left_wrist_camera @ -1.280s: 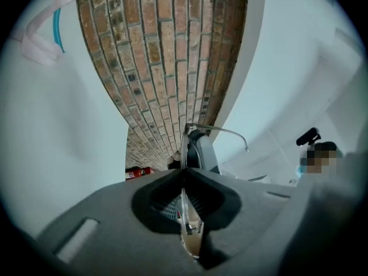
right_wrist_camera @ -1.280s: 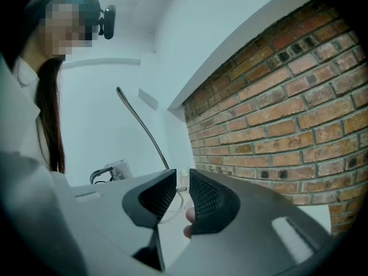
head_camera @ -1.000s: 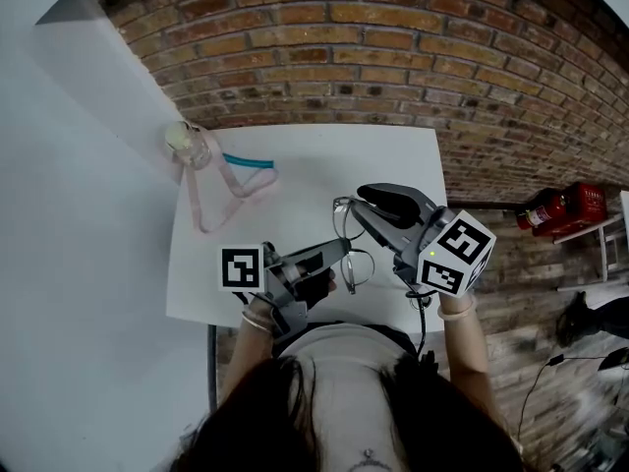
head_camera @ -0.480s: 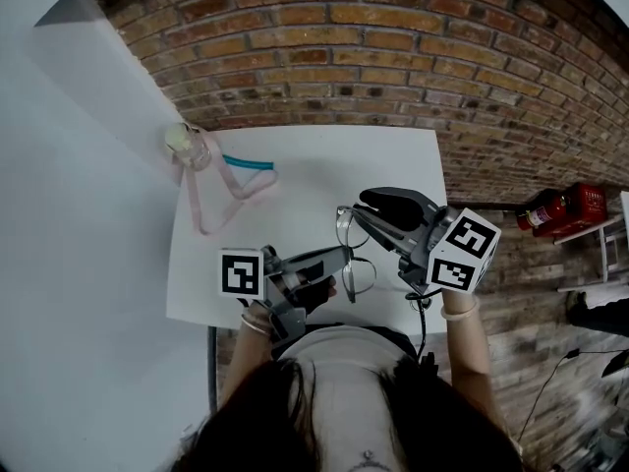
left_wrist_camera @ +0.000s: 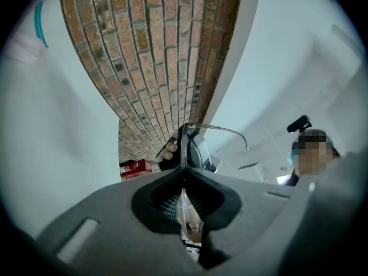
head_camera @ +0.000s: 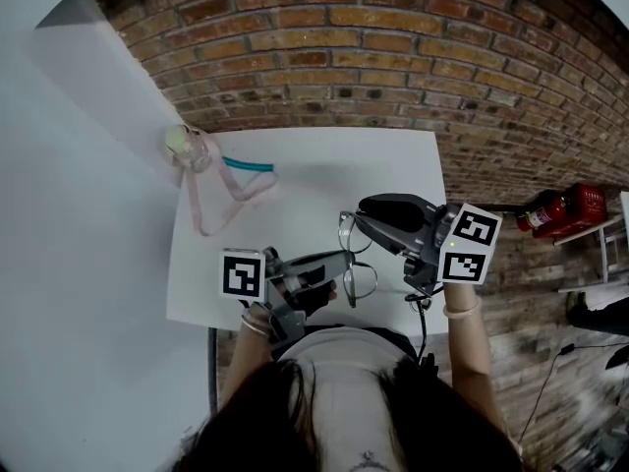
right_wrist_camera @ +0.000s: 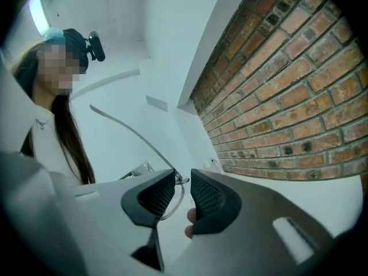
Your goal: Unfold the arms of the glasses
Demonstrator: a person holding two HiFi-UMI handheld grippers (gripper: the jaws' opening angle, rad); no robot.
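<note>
Thin wire-framed glasses (head_camera: 355, 264) hang over the near part of the white table (head_camera: 305, 175). My left gripper (head_camera: 341, 260) is shut on their front frame; in the left gripper view the rim (left_wrist_camera: 184, 148) runs up from between the pads, and one arm (left_wrist_camera: 221, 129) sticks out to the right. My right gripper (head_camera: 356, 214) sits at the far end of the glasses. In the right gripper view its jaws stand a little apart with the hinge (right_wrist_camera: 179, 179) just past their tips, and the arm (right_wrist_camera: 129, 130) sweeps up and left toward the person.
A pink strap (head_camera: 211, 200) with a teal piece (head_camera: 246, 163) and a small pale jar (head_camera: 185, 142) lie at the table's far left corner. A brick wall (head_camera: 393, 57) runs behind the table. A red fire extinguisher (head_camera: 560, 207) lies on the floor at the right.
My right gripper has turned and drifted slightly right, its marker cube swinging round. The glasses and my left gripper have shifted a little toward the right.
</note>
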